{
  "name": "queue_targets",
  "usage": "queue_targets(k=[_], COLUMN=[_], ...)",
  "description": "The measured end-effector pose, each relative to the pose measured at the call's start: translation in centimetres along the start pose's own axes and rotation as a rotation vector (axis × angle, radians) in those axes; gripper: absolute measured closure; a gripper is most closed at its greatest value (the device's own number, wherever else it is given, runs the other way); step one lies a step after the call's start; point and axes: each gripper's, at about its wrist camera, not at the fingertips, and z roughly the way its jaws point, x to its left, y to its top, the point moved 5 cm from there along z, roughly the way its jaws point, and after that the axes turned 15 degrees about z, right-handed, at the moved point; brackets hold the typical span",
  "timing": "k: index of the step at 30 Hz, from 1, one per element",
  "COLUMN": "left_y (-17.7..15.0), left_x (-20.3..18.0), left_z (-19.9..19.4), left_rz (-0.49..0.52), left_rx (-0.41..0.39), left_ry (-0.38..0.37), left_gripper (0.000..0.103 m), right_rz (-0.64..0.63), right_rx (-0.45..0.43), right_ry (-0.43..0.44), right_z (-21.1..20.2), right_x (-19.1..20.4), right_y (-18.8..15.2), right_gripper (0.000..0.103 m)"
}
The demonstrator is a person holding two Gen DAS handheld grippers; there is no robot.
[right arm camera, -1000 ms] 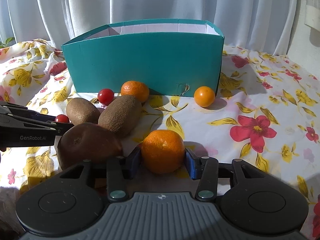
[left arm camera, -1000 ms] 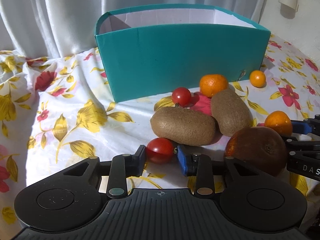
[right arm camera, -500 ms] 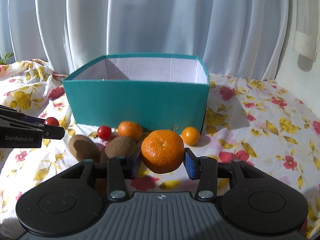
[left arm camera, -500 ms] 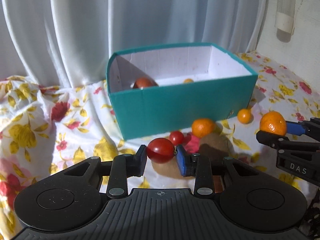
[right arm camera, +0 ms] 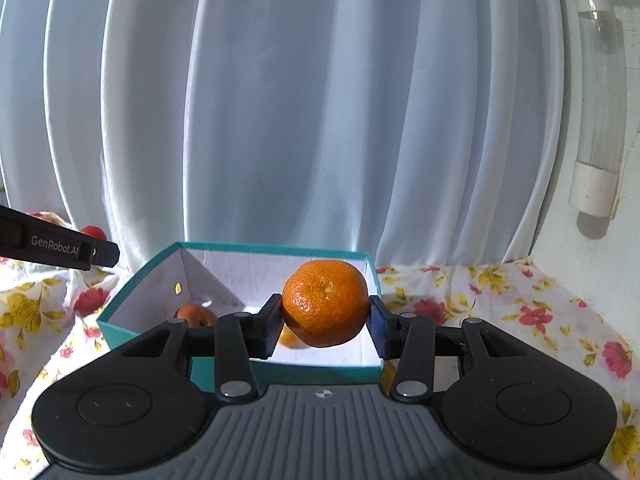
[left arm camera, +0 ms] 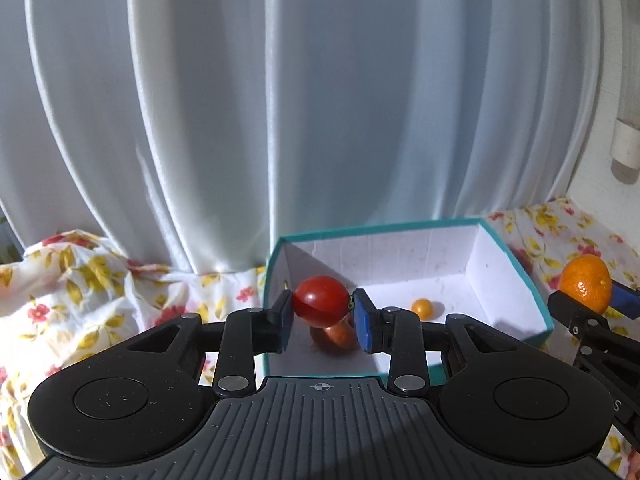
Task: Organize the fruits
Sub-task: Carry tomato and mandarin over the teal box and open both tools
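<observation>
Jaws on the left gripper are pressing in on a red cherry tomato, pinching it between the two blue pads and holding it in the air over the near left part of the teal box. Inside that box, on its white floor, a reddish-orange fruit is lying just beneath the tomato, partly hidden by it, and a small orange-yellow fruit is sitting farther right, apart from the walls. Moving right, the box is resting on a floral cloth that is covering the tabletop, with a white curtain hanging behind. At the right edge of the left wrist view, the right gripper is showing with a mandarin between its fingers, beside the box's right wall. In the right wrist view, the right gripper's jaws are closing partway around that mandarin, gripping it on both sides and carrying it above the near right part of the teal box. A reddish fruit is lying inside at the left, and a plastic bottle is hanging on the wall at far right.
</observation>
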Motion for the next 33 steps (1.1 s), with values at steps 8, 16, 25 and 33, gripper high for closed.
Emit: queue_targets(k=[8,16,25,33], left_y=[-0.1,-1.4,-2.8,-3.2], left_x=[0.7,0.4,0.4,-0.3], left_z=[2.3,4.4,6.4,7.7], left_rz=[-0.041,-0.034,-0.041,-0.025], left_rx=[0.035,0.079,0.131,0.167], left_ry=[0.059,0.041,0.027,0.021], left_gripper=[0.068,0.068,0.068,0.068], right_rz=[0.035,0.045,0.045,0.044], right_rx=[-0.05,-0.003,0.035,0.07], right_ry=[0.019,0.024,0.01,-0.002], right_z=[1.2,3.4,5.2,6.4], right_x=[0.3,0.3,0.3,0.0], right_y=[1.8,0.7,-0.5,-1.3], right_gripper=[0.059,0.059,0.059,0.059])
